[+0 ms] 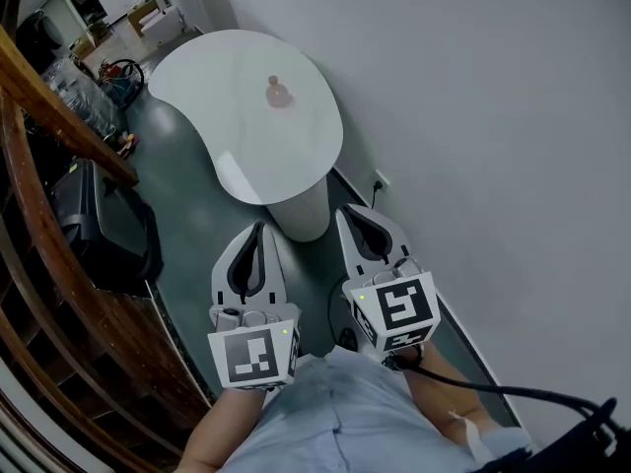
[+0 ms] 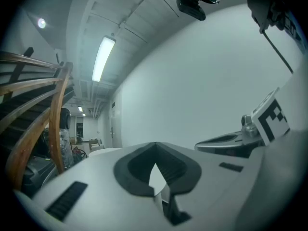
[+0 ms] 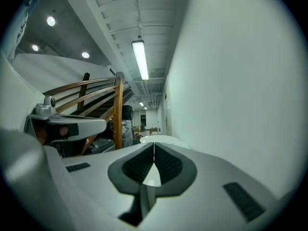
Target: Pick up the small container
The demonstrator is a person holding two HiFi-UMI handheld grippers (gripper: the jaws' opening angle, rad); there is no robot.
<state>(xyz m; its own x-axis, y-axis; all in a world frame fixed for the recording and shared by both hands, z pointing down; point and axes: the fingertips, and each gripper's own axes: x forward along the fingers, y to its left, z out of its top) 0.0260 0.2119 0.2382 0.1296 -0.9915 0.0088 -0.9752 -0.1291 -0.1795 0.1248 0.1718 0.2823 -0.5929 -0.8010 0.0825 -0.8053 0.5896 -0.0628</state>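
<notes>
The small container [image 1: 279,93], a pale pink bottle-shaped thing, stands upright on the white rounded table [image 1: 207,77], well ahead of both grippers. Both grippers sit close to the person's body, short of the table's near edge. My left gripper [image 1: 259,228] has its jaws together with nothing between them, as the left gripper view [image 2: 155,147] also shows. Beside it, my right gripper [image 1: 346,211] is likewise shut and empty, tips meeting in its own view [image 3: 154,146]. The container shows in neither gripper view; only the table's edge [image 3: 161,139] appears there.
A wooden stair railing [image 1: 59,116] runs along the left, with a black box-like object [image 1: 108,230] below it. A plain white wall [image 1: 473,116] with a socket [image 1: 381,179] lies to the right. The table stands on a thick white pedestal [image 1: 301,210]. A black cable [image 1: 513,392] trails from the right gripper.
</notes>
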